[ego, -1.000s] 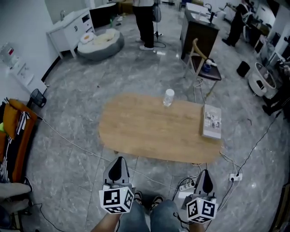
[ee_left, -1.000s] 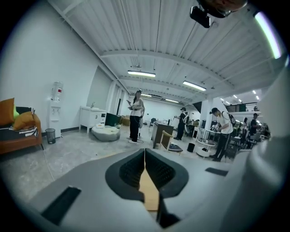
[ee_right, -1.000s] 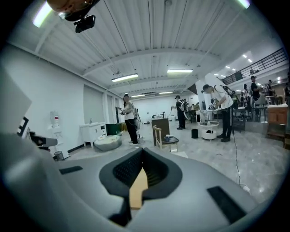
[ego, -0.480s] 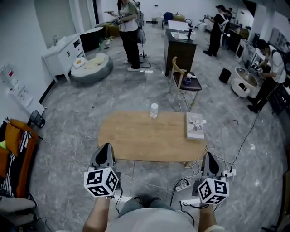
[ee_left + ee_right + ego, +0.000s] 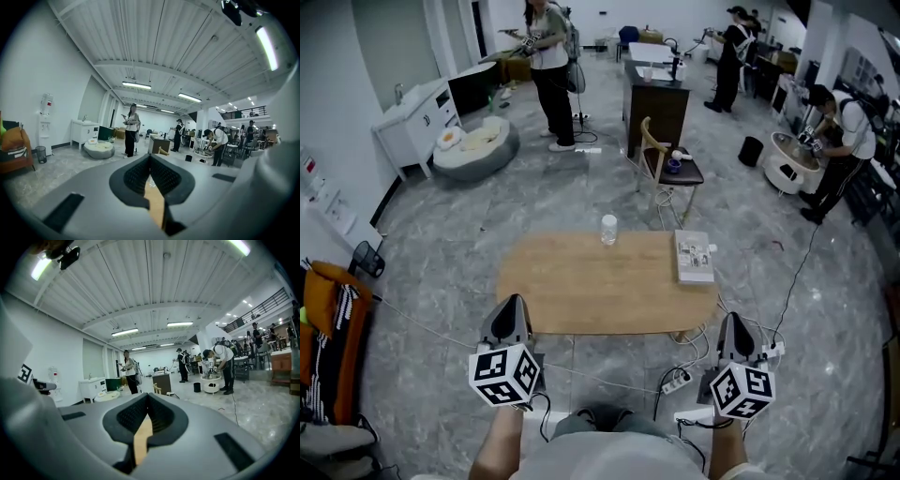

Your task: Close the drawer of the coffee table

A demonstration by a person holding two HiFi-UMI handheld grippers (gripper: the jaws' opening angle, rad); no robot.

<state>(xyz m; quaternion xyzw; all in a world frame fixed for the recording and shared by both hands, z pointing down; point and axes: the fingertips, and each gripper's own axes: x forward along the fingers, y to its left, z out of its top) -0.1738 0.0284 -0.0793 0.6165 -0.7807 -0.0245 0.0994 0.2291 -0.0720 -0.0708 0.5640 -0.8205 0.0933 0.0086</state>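
**A:** Where is the surface?
**B:** The oval wooden surface (image 5: 581, 281) stands on the marble floor (image 5: 441, 225), just ahead of both grippers. Its drawer can't be made out from above.
**A:** What's on it?
**B:** A clear bottle (image 5: 608, 229) stands upright at the far edge, and a book (image 5: 694, 256) lies flat at the right end.
**A:** And the grippers?
**B:** The left gripper (image 5: 511, 302) hovers off the near left edge, jaws together with nothing between them. The right gripper (image 5: 732, 319) hovers off the near right corner, also closed and empty. Neither touches the surface.
**A:** Beyond it?
**B:** A chair (image 5: 664, 167) stands past the far edge, with people (image 5: 546, 56) farther off.
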